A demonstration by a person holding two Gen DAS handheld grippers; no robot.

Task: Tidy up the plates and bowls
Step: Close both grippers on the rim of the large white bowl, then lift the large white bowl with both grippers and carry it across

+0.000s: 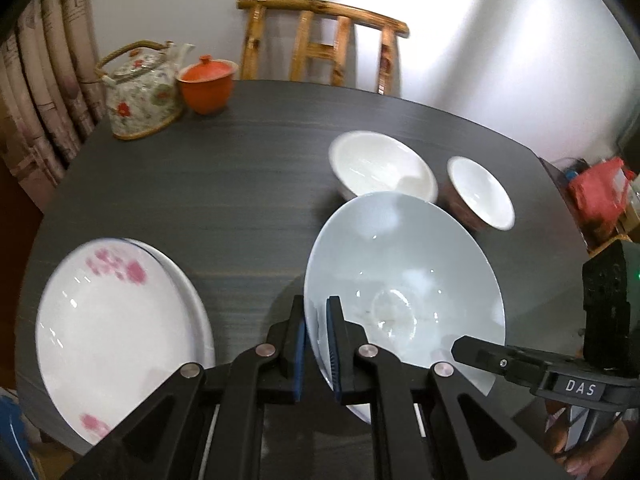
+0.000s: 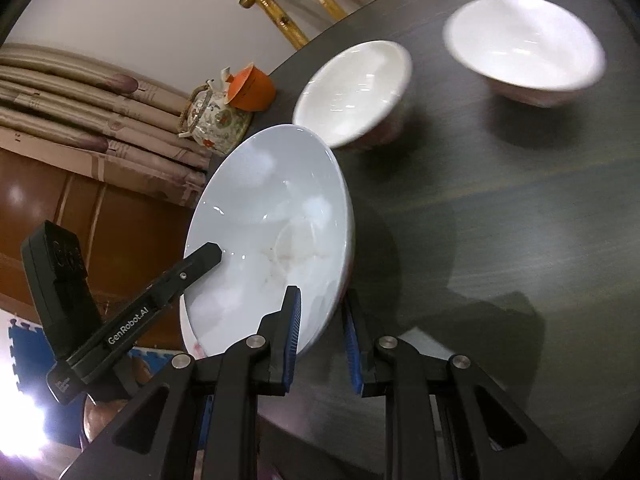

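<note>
I have the pale blue bowl (image 1: 404, 288) pinched by its rim on two sides, lifted clear of the dark table (image 1: 224, 168) and tipped. In the left wrist view it fills the lower middle of the frame; my left gripper (image 1: 318, 344) is nearly closed, its blue pads clamped on the thin wall at the bowl's left edge. In the right wrist view the same bowl leans through the centre left, and my right gripper (image 2: 322, 340) is narrowed onto the rim at the bottom of the frame, one pad inside and one outside.

Just above the bowl in the left view sit two white bowls, the wider white bowl (image 1: 382, 168) close to its far rim and the smaller white bowl (image 1: 480, 192) just to the right. At the lower left of that frame lies a stack of plates with pink flowers (image 1: 116, 332). A floral teapot (image 1: 140, 92) and an orange lidded cup (image 1: 206, 84) stand at the upper left, with a bamboo chair (image 1: 320, 40) behind the table.

The risks, as I judge them: glazed porcelain held only at thin edges may slip if either hand twists or the two drift apart, and the bowl's far rim could clip the wider white bowl if I lower it carelessly.
</note>
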